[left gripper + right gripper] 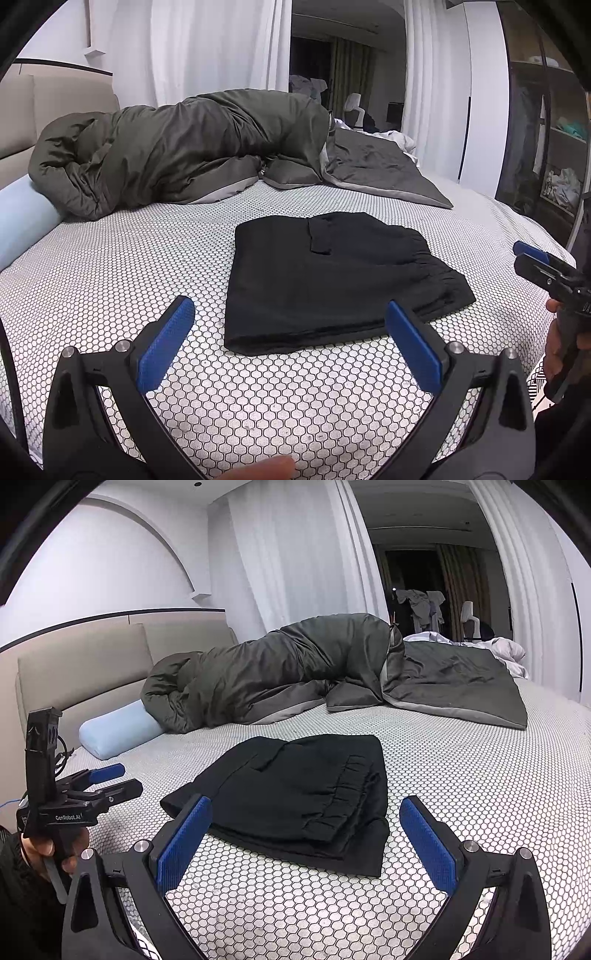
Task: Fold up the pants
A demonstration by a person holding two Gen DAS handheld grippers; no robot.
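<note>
Black pants point(328, 280) lie folded into a flat rectangle on the bed with the honeycomb-patterned sheet point(129, 266). The elastic waistband faces right. They also show in the right wrist view point(291, 794). My left gripper point(291, 314) is open and empty, hovering just in front of the pants' near edge. My right gripper point(306, 816) is open and empty, close above the pants' near corner. The right gripper also shows at the right edge of the left wrist view point(535, 262). The left gripper shows at the left of the right wrist view point(118, 779).
A bunched olive-grey duvet point(177, 158) lies across the far side of the bed. A light blue bolster pillow point(118, 727) rests by the beige headboard point(85, 672). White curtains point(295, 554) hang behind. An open wardrobe point(546, 140) stands at the right.
</note>
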